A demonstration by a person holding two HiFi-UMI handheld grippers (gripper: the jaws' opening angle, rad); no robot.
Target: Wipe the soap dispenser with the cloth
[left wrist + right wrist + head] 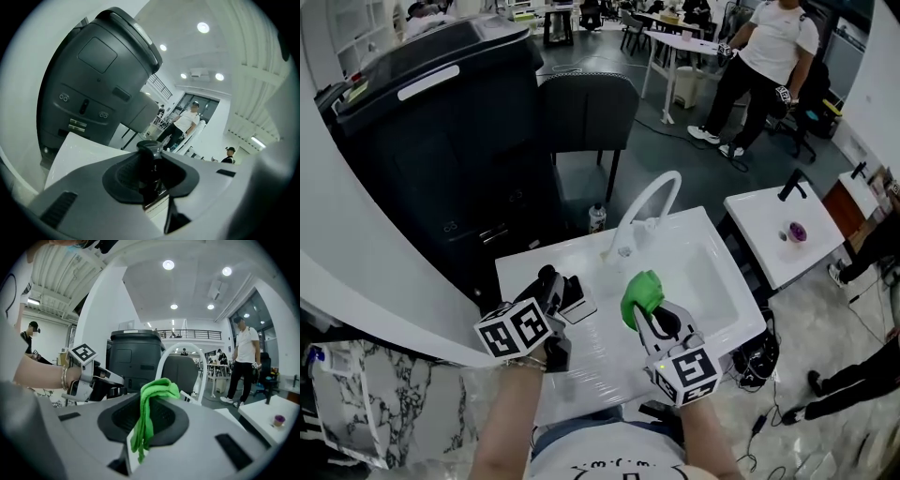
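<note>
A large black lidded bin (441, 122) stands behind the back-left corner of the white sink surface (517, 272), which has a rectangular basin (712, 272) on its right side and a white arched faucet (652, 202) at its back edge. Over the left part of the surface, near the front edge, the left tool (561, 287) is clenched on a dark pump-top soap dispenser (149, 150), whose pump head sticks up past the jaws. Over the front edge of the basin, the right tool (649, 306) grips a bright green bunched cloth (639, 292). The cloth mounds above the jaw tips and trails down between them. The cloth and the dispenser are near each other but apart.
</note>
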